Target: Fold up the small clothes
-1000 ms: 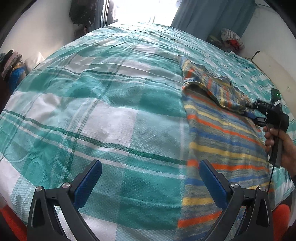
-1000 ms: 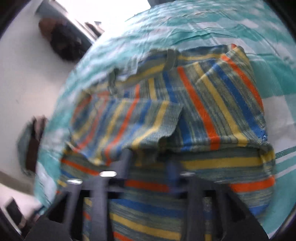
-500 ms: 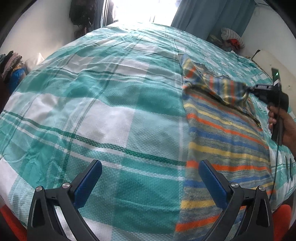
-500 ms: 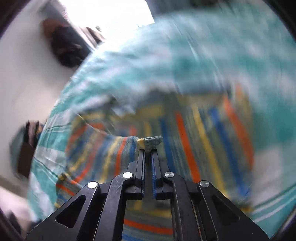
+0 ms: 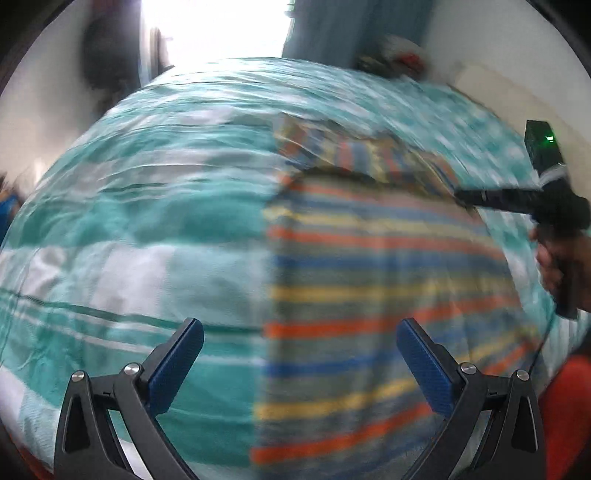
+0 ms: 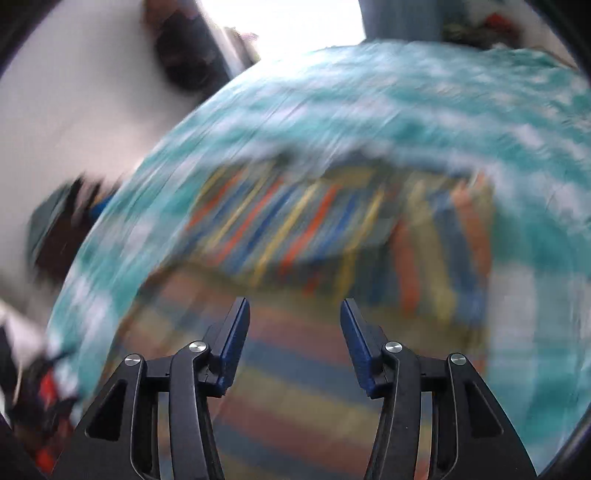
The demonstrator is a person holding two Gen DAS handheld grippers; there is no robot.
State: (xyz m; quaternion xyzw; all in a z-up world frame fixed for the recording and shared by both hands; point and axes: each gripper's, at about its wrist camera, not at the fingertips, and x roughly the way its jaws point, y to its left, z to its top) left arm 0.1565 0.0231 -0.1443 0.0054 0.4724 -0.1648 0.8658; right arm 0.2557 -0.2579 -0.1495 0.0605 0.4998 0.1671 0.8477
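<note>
A small striped garment (image 5: 369,280) in orange, blue, yellow and grey lies on the teal plaid bedspread (image 5: 147,221), its far part folded over onto itself. My left gripper (image 5: 301,332) hangs open above the garment's left edge, nothing between its fingers. In the left wrist view my right gripper (image 5: 461,195) sits at the garment's far right corner, held by a hand (image 5: 554,266). The right wrist view shows the garment (image 6: 314,236) blurred, and the right gripper (image 6: 293,310) with its jaws opening and nothing between them.
The bed fills both views. A bright window and a blue curtain (image 5: 325,29) stand beyond its far edge. Dark clothes hang on the wall at the left (image 6: 184,51). A heap of items (image 5: 399,55) lies at the far right corner.
The right gripper let go of the folded garment corner it held half a second ago and pulled back, opening. Both views swung and blurred; the folded flap now lies on the garment.
</note>
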